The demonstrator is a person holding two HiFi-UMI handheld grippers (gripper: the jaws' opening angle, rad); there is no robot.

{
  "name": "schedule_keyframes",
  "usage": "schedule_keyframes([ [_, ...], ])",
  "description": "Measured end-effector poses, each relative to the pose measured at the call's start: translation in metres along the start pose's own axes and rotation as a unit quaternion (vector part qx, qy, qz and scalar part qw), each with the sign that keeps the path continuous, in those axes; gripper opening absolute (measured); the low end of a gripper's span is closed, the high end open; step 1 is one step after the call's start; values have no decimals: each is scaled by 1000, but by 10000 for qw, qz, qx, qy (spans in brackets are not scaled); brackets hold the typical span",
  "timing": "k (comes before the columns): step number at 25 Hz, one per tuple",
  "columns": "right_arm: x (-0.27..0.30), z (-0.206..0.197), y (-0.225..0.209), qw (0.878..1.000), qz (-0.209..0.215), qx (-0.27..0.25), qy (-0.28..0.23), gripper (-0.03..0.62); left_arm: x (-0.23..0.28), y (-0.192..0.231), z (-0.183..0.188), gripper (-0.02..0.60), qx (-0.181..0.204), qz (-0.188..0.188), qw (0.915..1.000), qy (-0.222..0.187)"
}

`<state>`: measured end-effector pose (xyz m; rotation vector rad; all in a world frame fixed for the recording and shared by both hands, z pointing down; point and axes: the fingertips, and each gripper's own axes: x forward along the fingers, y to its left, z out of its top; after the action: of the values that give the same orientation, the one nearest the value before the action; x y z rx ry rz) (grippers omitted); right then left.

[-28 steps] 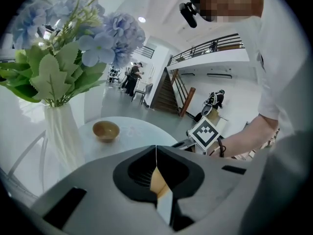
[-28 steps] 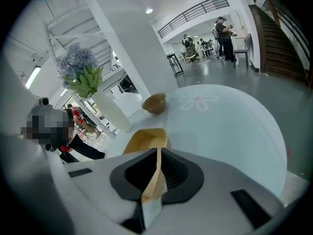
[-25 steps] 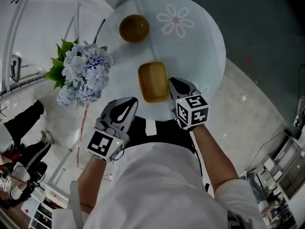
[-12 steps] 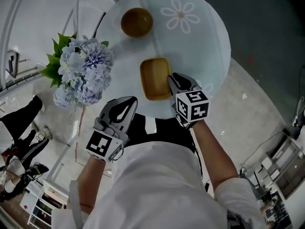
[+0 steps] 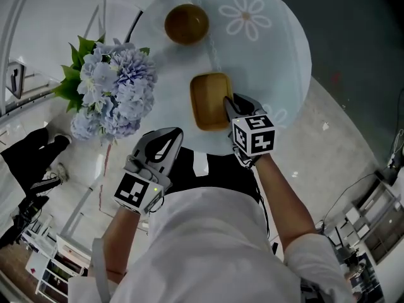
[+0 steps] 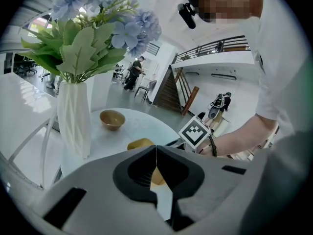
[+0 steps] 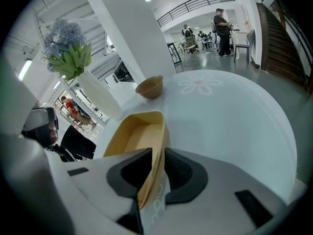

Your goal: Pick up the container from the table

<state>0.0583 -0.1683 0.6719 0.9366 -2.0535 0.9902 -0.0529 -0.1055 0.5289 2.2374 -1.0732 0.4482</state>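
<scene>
A shallow yellow rectangular container (image 5: 207,100) lies on the round white table (image 5: 281,55), near its front edge. My right gripper (image 5: 229,100) straddles the container's right wall, one jaw inside and one outside. In the right gripper view the wall of the container (image 7: 139,131) runs between the pads and the right gripper (image 7: 157,166) is shut on it. My left gripper (image 5: 172,134) hangs off the table's front left edge, shut and empty. Over the shut left gripper (image 6: 156,153), the left gripper view shows the container (image 6: 139,143) a little ahead.
A brown bowl (image 5: 186,24) sits at the far side of the table. At the table's left edge a white vase (image 6: 73,121) holds blue flowers (image 5: 117,87). A daisy print (image 5: 246,16) marks the tabletop. People stand in the hall beyond.
My right gripper has slid forward from the container's near right corner onto its right wall. The left gripper has stayed where it was.
</scene>
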Motion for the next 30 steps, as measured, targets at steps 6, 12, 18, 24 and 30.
schedule_keyframes([
  [6,4,-5,-4,9998,-184,26,55,63,-1,4,3,21,1,-10,9999,-125],
  [12,1,-4,-6,9994,-348,36,-1,37,-6,6,2,21,48,-23,9999,-110],
  [18,-12,-1,-8,9991,-393,113,-100,34,-11,1,5,21,166,-75,9998,-77],
  [24,-31,12,-11,9982,-484,169,-324,32,-13,-6,20,21,276,-151,9992,-249],
  [30,-53,22,-15,9965,-609,173,-544,32,-19,-13,29,21,484,-218,9983,-240],
])
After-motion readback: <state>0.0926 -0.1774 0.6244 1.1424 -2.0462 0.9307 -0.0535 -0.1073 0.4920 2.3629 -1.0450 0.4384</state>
